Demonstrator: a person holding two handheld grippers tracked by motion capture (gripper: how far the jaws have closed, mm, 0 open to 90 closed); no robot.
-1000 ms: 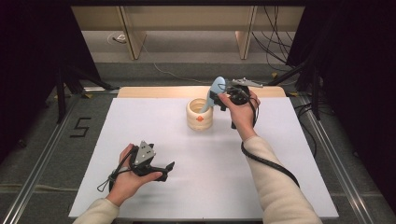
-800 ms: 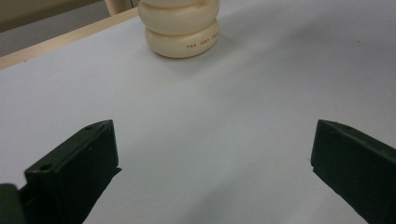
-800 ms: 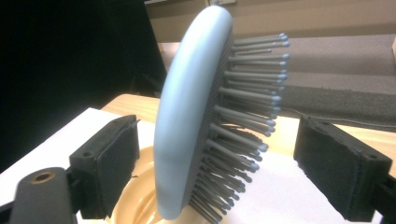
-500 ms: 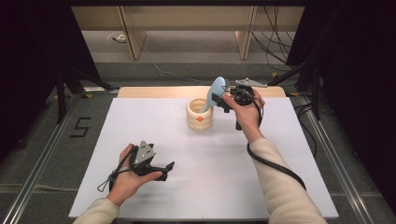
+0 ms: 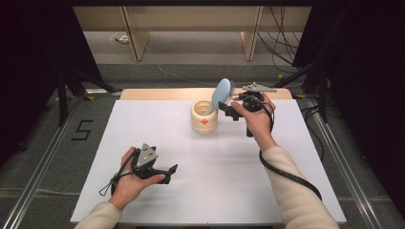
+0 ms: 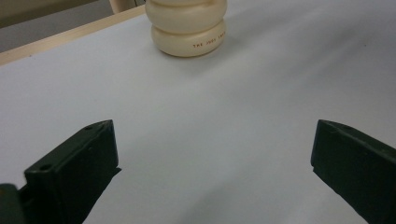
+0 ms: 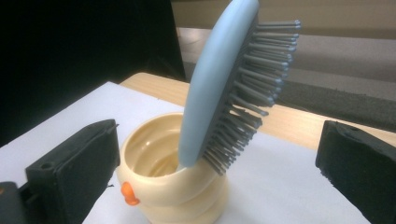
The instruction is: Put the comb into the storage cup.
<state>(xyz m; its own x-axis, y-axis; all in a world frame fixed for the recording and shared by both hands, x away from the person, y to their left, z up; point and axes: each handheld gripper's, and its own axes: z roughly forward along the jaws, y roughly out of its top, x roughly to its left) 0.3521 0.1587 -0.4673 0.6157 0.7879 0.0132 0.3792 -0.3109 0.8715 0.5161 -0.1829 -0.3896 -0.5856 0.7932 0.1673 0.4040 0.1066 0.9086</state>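
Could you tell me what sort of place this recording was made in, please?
Probably a lab recording rig rather than a home: a white-covered table stands between black curtains, loose cables run across the grey carpet, and a taped number five marks the floor.

Cream cup (image 7: 168, 186) seen as glossy smooth plastic, hairbrush (image 7: 219, 88) backed in matt pale-blue plastic with grey bristles, table sheet (image 5: 215, 162) rendered matt white, table edge (image 5: 157, 93) finished in light wood

The hairbrush (image 7: 219, 93) handle is hidden inside the cream cup (image 7: 159, 186).
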